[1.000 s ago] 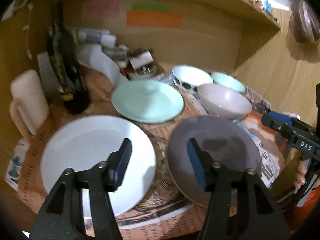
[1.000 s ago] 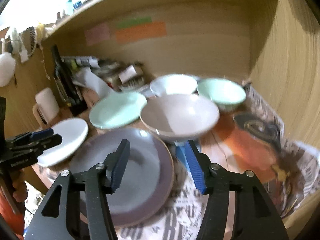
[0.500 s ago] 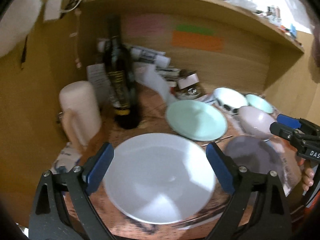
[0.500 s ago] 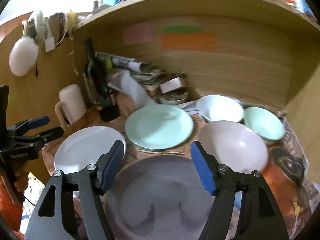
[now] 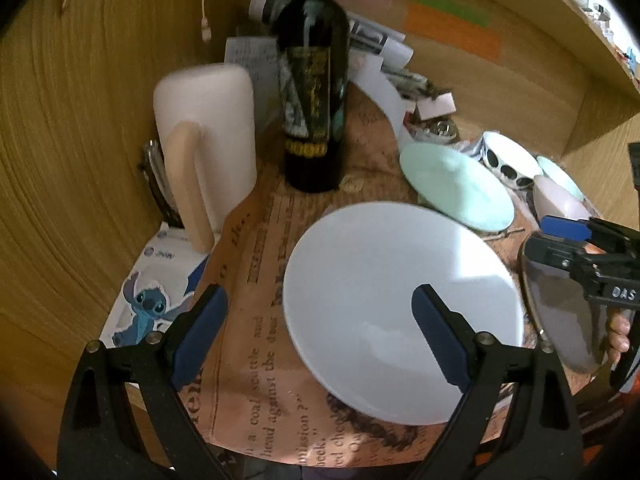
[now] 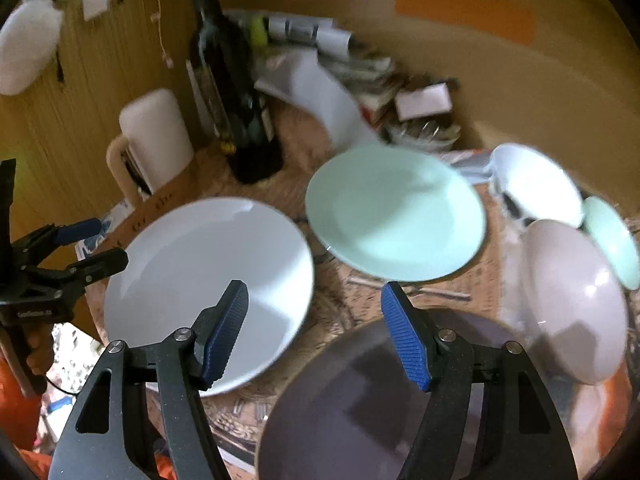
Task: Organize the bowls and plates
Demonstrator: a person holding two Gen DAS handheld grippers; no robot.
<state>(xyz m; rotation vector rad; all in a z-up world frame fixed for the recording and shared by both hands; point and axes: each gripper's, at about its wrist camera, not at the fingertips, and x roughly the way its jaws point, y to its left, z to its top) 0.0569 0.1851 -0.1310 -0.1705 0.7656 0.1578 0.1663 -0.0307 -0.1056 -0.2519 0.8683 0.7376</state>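
- On the newspaper-covered table, seen from the left wrist, the white plate lies flat near the front edge.
- Above it the left gripper stands wide open and holds nothing; its jaws have just been opening. One blue pad hangs over the bare newspaper, the other over the plate, and neither pad touches the plate.
- Behind the white plate a mint plate lies flat, with its near rim just beside the white plate's far rim.
- Further right stand a white bowl, a mint bowl and a pale pink bowl, close together.
- At the right edge the grey plate lies under the right gripper, whose handle a hand grips.
- A dark bottle and a white mug stand upright at the back left.
- From the right wrist, the right gripper is partly open with nothing between its pads; its jaws have just been closing a little.
- Its left pad is over the white plate, its right pad over the far rim of the grey plate.
- The mint plate lies beyond both, blurred.
- To the right the pale pink bowl, white bowl and mint bowl crowd together; whether they touch is unclear.
- At the left edge the left gripper hangs open beside the white plate.
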